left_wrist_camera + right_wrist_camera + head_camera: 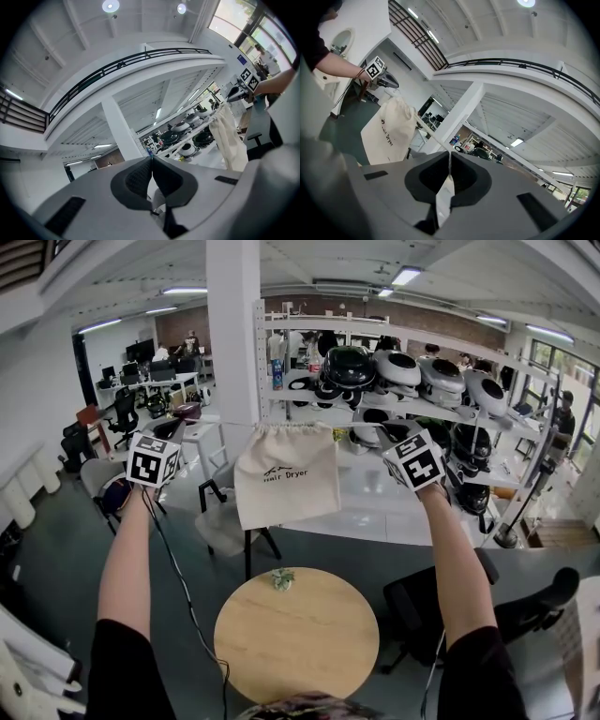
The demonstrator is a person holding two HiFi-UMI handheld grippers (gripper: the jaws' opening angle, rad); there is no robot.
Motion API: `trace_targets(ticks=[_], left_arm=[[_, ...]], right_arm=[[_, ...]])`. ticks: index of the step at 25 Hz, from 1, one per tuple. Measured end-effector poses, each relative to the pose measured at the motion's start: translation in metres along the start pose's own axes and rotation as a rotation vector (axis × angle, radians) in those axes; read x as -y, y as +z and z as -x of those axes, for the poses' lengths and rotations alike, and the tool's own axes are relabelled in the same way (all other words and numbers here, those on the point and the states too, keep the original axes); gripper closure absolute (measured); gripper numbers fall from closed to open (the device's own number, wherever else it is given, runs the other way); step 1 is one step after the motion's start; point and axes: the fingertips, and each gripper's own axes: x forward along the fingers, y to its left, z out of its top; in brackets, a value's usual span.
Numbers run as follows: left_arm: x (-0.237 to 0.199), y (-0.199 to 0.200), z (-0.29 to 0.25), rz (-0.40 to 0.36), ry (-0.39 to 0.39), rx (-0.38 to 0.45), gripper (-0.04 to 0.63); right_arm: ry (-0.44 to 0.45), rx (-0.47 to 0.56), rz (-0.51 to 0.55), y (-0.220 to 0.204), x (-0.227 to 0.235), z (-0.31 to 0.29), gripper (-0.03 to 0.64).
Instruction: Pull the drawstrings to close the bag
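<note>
Two taut drawstrings (432,135) hold a puckered cream cloth bag (286,479) (rectangular, soft).

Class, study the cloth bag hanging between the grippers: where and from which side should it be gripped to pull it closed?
Grip the drawstrings, not the cloth, one from each side: they leave the bag level at its gathered mouth. The left gripper and right gripper are shut on them.

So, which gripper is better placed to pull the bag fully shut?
Probably left, marginally: the left gripper and right gripper both clamp taut drawstrings, the bag midway, but shelving stands behind the right.
</note>
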Motion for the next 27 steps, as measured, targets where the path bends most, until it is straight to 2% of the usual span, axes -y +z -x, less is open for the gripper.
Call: trace_targets(ticks=[19,27], left_arm=[[-0.020,-0.004,-0.024,-0.004,0.005,-0.011,0.577],[-0.015,-0.007,-0.020,0.001,0.003,-0.018,0.577]], right_arm=[[-0.001,0.016,-0.010,0.011,0.005,-0.033,0.614],[-0.003,0.016,-0.010,0.009,0.005,-0.028,0.614]])
